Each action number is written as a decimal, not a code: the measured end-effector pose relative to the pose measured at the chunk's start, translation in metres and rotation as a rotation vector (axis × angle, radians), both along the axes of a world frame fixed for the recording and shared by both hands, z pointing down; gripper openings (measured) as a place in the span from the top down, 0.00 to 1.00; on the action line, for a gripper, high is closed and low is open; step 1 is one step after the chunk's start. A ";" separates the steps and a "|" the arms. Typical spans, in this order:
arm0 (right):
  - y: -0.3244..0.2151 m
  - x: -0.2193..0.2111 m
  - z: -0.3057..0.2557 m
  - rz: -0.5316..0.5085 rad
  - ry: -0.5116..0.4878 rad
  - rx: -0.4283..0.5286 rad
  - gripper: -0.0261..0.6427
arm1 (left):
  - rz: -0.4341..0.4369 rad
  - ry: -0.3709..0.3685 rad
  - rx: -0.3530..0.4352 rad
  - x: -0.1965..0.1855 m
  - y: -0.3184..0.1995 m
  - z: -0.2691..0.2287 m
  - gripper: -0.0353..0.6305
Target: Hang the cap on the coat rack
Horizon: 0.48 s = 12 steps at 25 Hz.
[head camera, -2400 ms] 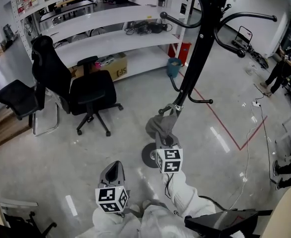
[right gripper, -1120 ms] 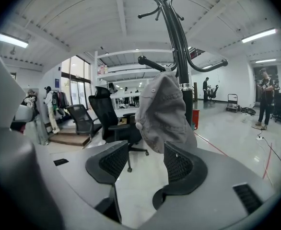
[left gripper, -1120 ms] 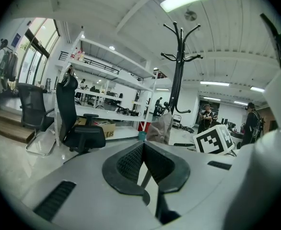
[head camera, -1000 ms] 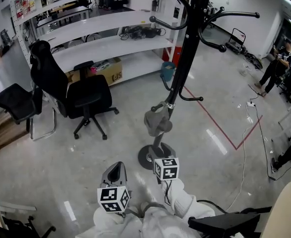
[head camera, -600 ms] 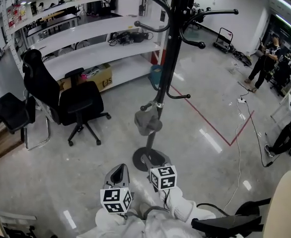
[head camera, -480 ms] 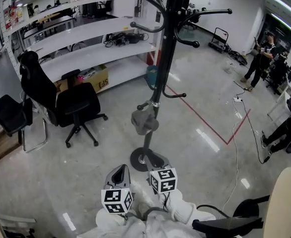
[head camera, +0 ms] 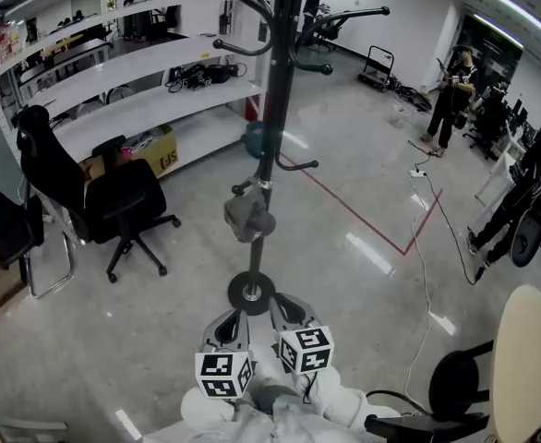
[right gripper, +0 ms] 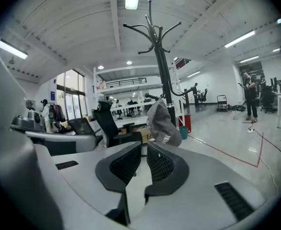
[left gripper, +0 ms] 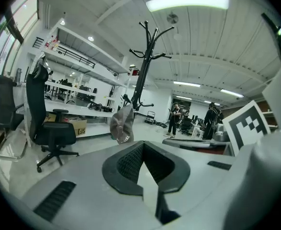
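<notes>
A grey cap [head camera: 248,218] hangs from a low hook of the black coat rack [head camera: 272,109]. No gripper touches it. Both grippers are held low, close to the person's body, on the near side of the rack's round base [head camera: 251,290]. My left gripper [head camera: 233,319] is shut, its pads meeting with nothing in them. The right gripper [head camera: 284,310] is closing; a narrow gap still shows between its pads and nothing is in it. In the left gripper view the cap [left gripper: 121,124] hangs beyond the left gripper [left gripper: 143,143]. The right gripper view has the cap [right gripper: 163,121] just past the right gripper [right gripper: 144,150].
Black office chairs [head camera: 123,201] stand to the left, in front of long white shelves [head camera: 150,100]. Red tape [head camera: 363,215] and a cable [head camera: 427,275] run across the glossy floor on the right. People stand at the far right [head camera: 455,90]. A chair back [head camera: 520,367] is at the lower right.
The right gripper let go of the cap, drew back toward the body and narrowed its jaws. The cap stays on the hook. The head view has swung, so the rack looks farther off.
</notes>
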State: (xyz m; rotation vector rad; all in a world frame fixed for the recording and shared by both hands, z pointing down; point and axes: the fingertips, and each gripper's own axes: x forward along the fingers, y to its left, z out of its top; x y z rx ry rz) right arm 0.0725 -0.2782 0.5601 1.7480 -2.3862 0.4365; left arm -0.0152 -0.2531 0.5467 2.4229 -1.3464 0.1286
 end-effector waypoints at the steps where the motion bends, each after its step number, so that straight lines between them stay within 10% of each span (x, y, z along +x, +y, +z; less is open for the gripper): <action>1: 0.002 0.001 -0.002 0.005 -0.004 0.006 0.89 | 0.005 -0.003 0.004 0.002 0.002 -0.001 0.95; 12: 0.028 0.004 -0.019 -0.034 -0.008 0.044 0.90 | -0.044 -0.027 0.006 0.011 0.014 -0.008 0.95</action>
